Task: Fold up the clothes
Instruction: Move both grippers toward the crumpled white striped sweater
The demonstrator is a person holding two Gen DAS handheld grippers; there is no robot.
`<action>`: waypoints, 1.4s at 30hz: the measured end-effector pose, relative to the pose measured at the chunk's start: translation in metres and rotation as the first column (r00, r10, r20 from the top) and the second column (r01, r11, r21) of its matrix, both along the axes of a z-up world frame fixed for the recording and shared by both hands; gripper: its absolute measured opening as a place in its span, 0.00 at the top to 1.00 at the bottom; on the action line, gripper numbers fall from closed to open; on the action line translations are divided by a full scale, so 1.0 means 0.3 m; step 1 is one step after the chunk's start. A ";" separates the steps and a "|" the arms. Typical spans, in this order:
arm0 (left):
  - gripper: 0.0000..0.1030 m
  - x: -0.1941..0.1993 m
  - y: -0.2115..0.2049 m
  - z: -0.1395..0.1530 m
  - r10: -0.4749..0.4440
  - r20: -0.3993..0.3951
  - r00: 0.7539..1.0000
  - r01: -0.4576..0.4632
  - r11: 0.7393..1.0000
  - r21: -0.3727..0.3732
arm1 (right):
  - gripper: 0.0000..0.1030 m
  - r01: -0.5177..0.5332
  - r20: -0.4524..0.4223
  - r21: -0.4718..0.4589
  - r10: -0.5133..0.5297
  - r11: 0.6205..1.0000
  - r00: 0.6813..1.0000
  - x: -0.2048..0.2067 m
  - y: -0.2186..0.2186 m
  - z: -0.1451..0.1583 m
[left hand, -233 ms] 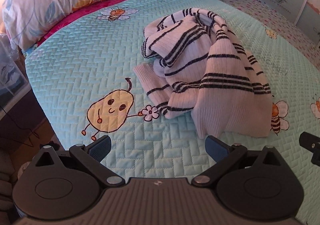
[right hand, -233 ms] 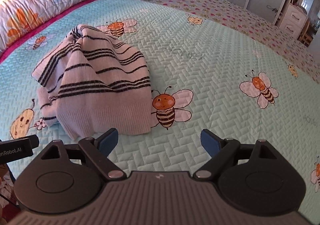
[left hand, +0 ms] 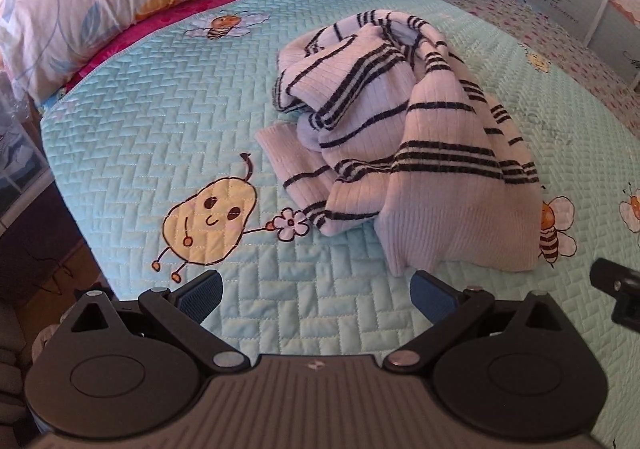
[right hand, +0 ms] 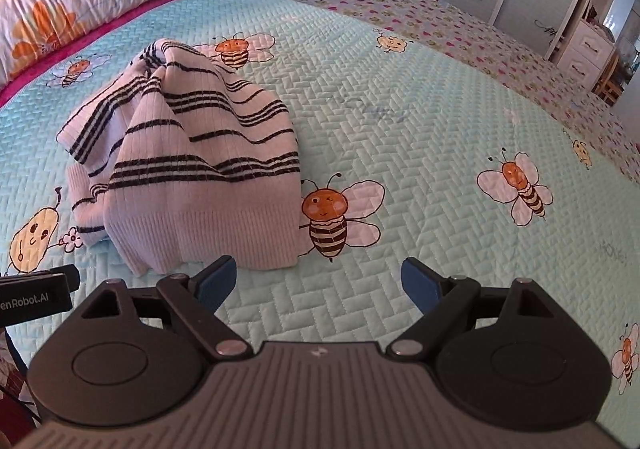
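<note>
The striped sweater (left hand: pixel 412 137) lies crumpled in a heap on the bed (left hand: pixel 160 121), just beside the printed bee (right hand: pixel 328 217). Both the left tool (left hand: pixel 316 291) and right tool (right hand: pixel 318 281) hover spread wide and empty, short of its ribbed hem, seemingly ready for a grasp.

Two low views, shared sweater (left hand: pixel 404 153)

Lies crumpled in a loose heap: a pale ribbed knit sweater (left hand: pixel 404 145) with thin dark stripes in groups, unfolded. Rests on the quilted bed cover (left hand: pixel 160 137), nearer its near edge than its far one. Shows the plain ribbed hem (right hand: pixel 208 237) toward the near edge, sleeves bunched and tucked beneath.
</note>
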State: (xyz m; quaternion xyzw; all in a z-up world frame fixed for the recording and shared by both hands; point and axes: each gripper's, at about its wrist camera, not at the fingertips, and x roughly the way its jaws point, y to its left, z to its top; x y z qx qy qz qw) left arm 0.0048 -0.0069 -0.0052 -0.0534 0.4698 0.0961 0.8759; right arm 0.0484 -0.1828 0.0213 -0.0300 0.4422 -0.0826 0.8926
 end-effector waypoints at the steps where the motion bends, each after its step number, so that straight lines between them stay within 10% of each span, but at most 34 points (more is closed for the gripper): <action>1: 0.00 -0.002 0.005 -0.005 0.000 0.002 1.000 0.000 1.000 -0.005 | 0.13 -0.011 0.012 0.016 0.011 1.000 1.000 0.008 0.001 0.004; 8: 0.00 -0.001 0.060 -0.053 0.054 -0.009 0.999 -0.054 0.998 -0.026 | 0.13 -0.298 0.340 0.199 0.219 0.934 0.915 -0.054 0.006 0.031; 42: 0.01 0.266 0.091 -0.025 0.052 -0.036 0.998 -0.052 0.999 0.013 | 0.16 -0.297 0.128 0.216 0.275 0.930 0.953 0.255 0.103 -0.086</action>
